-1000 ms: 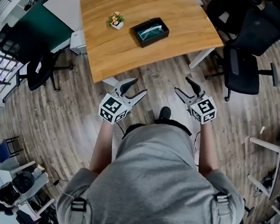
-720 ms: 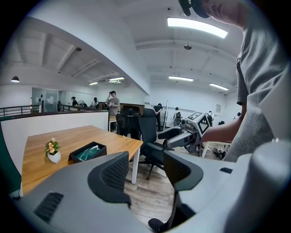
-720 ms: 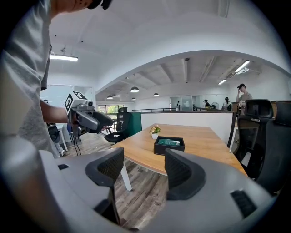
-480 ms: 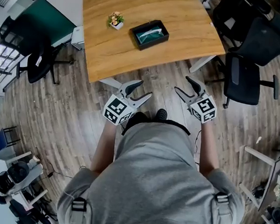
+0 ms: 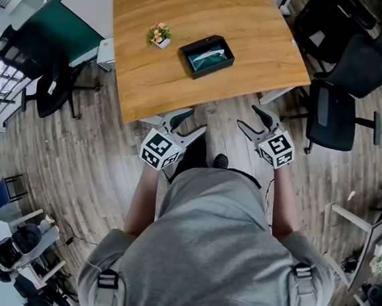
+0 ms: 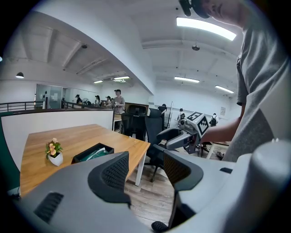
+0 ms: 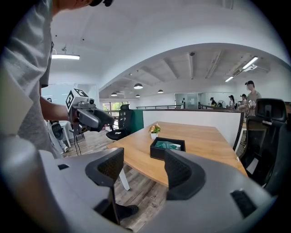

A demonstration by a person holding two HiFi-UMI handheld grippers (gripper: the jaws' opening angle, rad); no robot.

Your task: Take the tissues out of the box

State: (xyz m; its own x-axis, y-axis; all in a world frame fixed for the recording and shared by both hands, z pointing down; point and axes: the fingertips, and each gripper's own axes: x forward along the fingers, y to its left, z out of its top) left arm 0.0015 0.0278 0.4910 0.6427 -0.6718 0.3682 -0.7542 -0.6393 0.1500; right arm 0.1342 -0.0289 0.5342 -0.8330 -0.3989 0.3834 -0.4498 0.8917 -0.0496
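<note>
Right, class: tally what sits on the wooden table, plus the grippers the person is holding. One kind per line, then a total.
Tissue box: 1
Potted flowers: 1
Grippers: 2, the left gripper and the right gripper, both open and empty
Total: 4

The box (image 5: 207, 57) is a low, black, rectangular tray with an open top. It sits flat on the wooden table (image 5: 157, 85), about midway across its width and a little back from the near edge. Its long sides run at a slant to the table's edges. The tissues (image 5: 210, 54) lie inside it, a pale white and teal mass that fills most of the interior and rests at about the level of the rim (whether they are loose sheets or a wrapped pack cannot be made out). The box's dark walls frame them on all four sides. A small pot of flowers (image 5: 160, 35) stands to the box's left, apart from it.
</note>
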